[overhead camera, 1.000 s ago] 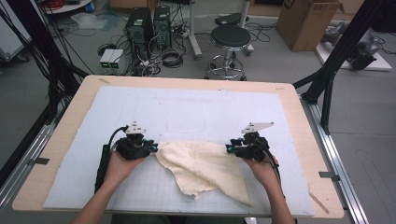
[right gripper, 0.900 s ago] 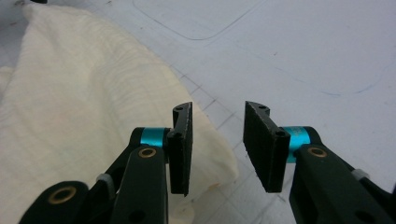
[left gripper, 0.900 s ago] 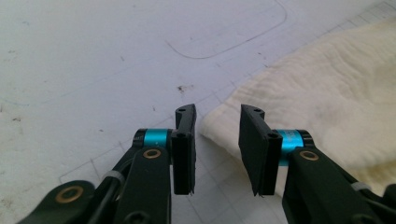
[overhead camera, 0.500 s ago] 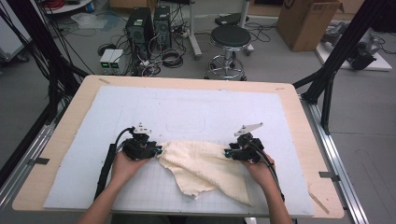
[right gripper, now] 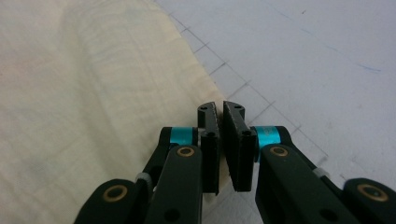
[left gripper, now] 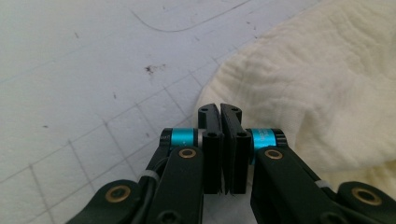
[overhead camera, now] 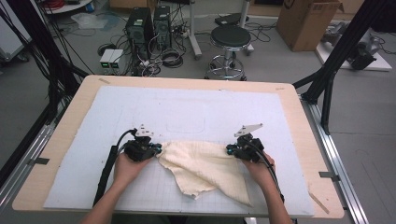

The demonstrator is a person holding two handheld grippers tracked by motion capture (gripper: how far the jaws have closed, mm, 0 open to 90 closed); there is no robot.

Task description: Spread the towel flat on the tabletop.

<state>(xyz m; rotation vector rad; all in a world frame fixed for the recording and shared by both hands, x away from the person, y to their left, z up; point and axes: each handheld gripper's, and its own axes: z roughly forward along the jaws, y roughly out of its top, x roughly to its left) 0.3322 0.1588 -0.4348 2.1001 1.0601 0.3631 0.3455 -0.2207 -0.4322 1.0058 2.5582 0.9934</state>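
Observation:
A cream cloth (overhead camera: pixel 205 165) lies crumpled on the white gridded mat (overhead camera: pixel 187 107), trailing toward the near edge. My left gripper (overhead camera: pixel 156 149) is at the cloth's far left corner. In the left gripper view the cloth (left gripper: pixel 327 84) has its corner under the jaws of my left gripper (left gripper: pixel 220 108); those jaws have just been closing and now press together on it. My right gripper (overhead camera: pixel 229 149) is at the far right corner. In the right gripper view the jaws of my right gripper (right gripper: pixel 220 108) have also just been closing, with the hem of the cloth (right gripper: pixel 93 93) pinched between them.
The mat covers a wooden table (overhead camera: pixel 299 121); bare mat stretches beyond the cloth toward the far edge. Past the table stand a stool (overhead camera: pixel 229 39), computer cases (overhead camera: pixel 144 23) and a cardboard box (overhead camera: pixel 303 21) on the floor. Black frame posts (overhead camera: pixel 327 70) flank the table.
Both hands have stayed nearly where they were at the cloth's far corners. The cloth lies much as before.

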